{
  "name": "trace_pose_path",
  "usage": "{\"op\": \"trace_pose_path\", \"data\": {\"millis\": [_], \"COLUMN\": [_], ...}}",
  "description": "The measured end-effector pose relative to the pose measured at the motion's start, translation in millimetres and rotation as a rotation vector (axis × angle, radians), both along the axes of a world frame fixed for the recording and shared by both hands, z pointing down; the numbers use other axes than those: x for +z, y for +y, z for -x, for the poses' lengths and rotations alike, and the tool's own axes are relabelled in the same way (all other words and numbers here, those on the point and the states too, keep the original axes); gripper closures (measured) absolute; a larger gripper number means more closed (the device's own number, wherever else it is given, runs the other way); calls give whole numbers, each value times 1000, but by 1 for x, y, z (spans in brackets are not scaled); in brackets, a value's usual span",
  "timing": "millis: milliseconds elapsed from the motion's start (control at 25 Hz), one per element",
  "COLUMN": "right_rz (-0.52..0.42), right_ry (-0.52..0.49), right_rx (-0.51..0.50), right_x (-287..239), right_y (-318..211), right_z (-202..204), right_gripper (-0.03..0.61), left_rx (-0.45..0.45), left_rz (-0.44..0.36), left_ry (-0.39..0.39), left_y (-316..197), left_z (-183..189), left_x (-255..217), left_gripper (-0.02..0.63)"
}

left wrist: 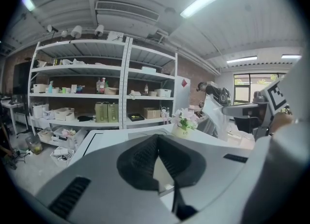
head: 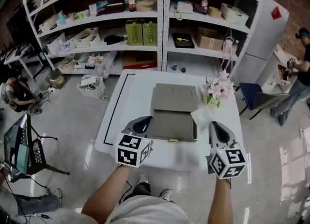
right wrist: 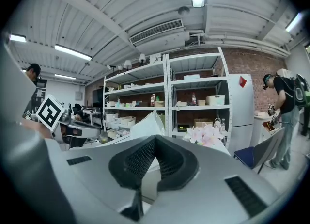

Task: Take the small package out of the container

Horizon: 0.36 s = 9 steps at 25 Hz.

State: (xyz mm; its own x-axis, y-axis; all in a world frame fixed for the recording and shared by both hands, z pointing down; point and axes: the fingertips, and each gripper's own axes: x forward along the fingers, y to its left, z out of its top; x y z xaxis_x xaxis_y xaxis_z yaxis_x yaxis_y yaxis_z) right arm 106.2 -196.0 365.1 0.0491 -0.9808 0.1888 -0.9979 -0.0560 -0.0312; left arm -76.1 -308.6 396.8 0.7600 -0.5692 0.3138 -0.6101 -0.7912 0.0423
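- Shelving (head: pixel 160 24) stocked with boxes and bottles fills the far wall, well beyond both hand-held grippers; polished floor lies all round.
- White bench (head: pixel 121 121) lies under and ahead of the two hand-held grippers, with a black line along its edge on the left one's outer side.
- Grey container (head: pixel 174 139) sits flat on the bench between the two hand-held grippers, with its lid (head: pixel 175 97) folded open on the far side. Its inside looks bare, though the near wall hides part of it.
- Pale flowers (head: pixel 217 89) stand ahead of the right hand-held gripper, near the container's far right corner.
- Left hand-held gripper (head: pixel 145 121) is at the container's left wall with its jaws together and nothing visible between them. I cannot tell whether it touches the wall.
- Right hand-held gripper (head: pixel 213 126) has its jaws pinched tight on the small package (head: pixel 201 118), a thin whitish bag standing up just past the tips, beside the container's right wall and outside it.
- The removal step looks nearly done. The next move probably calls for carrying the bag clear, lowering it to bare bench on the right, and parting the jaws gently so the light bag does not cling.
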Motion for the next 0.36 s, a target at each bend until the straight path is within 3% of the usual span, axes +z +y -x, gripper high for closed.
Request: {"op": "trace_pose_path", "data": {"millis": [360], "right_rz": [1], "right_ry": [-12], "right_rx": [17], "right_x": [0], "right_y": [3], "right_z": [-5], "right_gripper": [572], "left_rx": [13], "left_rz": [0], "left_ry": [-1], "left_y": [1], "left_z": [-5], "left_x": [-2], "left_gripper": [612]}}
